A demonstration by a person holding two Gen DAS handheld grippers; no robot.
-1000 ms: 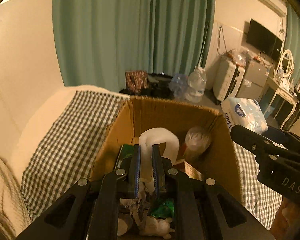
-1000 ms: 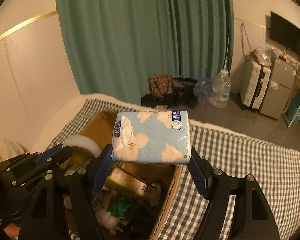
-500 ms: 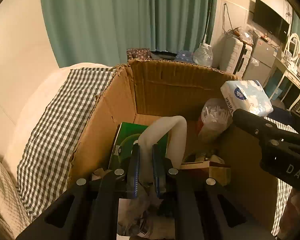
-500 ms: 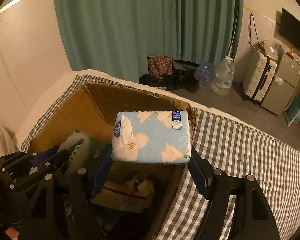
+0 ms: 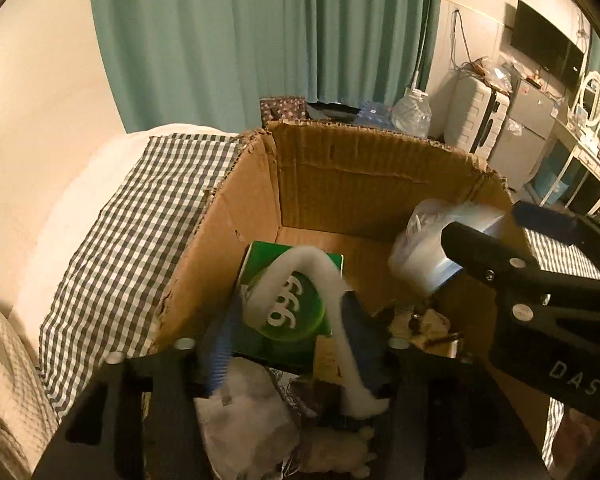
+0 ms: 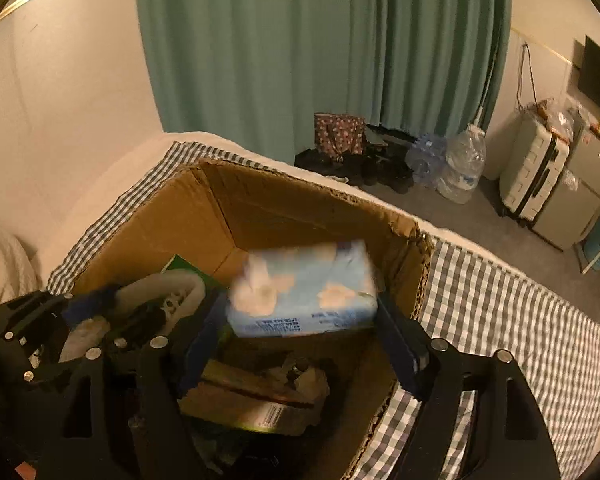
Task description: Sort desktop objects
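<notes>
An open cardboard box (image 5: 364, 176) stands on a checked cloth and holds several items, among them a green box (image 5: 292, 312). My left gripper (image 5: 288, 332) is open over the box; a white curved tube (image 5: 300, 268) lies loose between its spread jaws. My right gripper (image 6: 300, 320) is over the same box (image 6: 236, 208). Its jaws stand wide, and a blurred blue tissue pack with flowers (image 6: 304, 292) sits between them, tilted; I cannot tell if they still touch it. The right gripper also shows in the left wrist view (image 5: 512, 240), and the left one in the right wrist view (image 6: 100, 312).
The checked cloth (image 6: 520, 320) covers a soft surface around the box. Beyond its edge on the floor are bags (image 6: 340, 136), water bottles (image 6: 460, 168) and suitcases (image 6: 536, 176). A green curtain (image 6: 300, 60) hangs behind.
Both grippers have gone down into the box. The left jaws have opened and released the white tube. The right jaws have widened and the tissue pack has dropped lower, blurred.
</notes>
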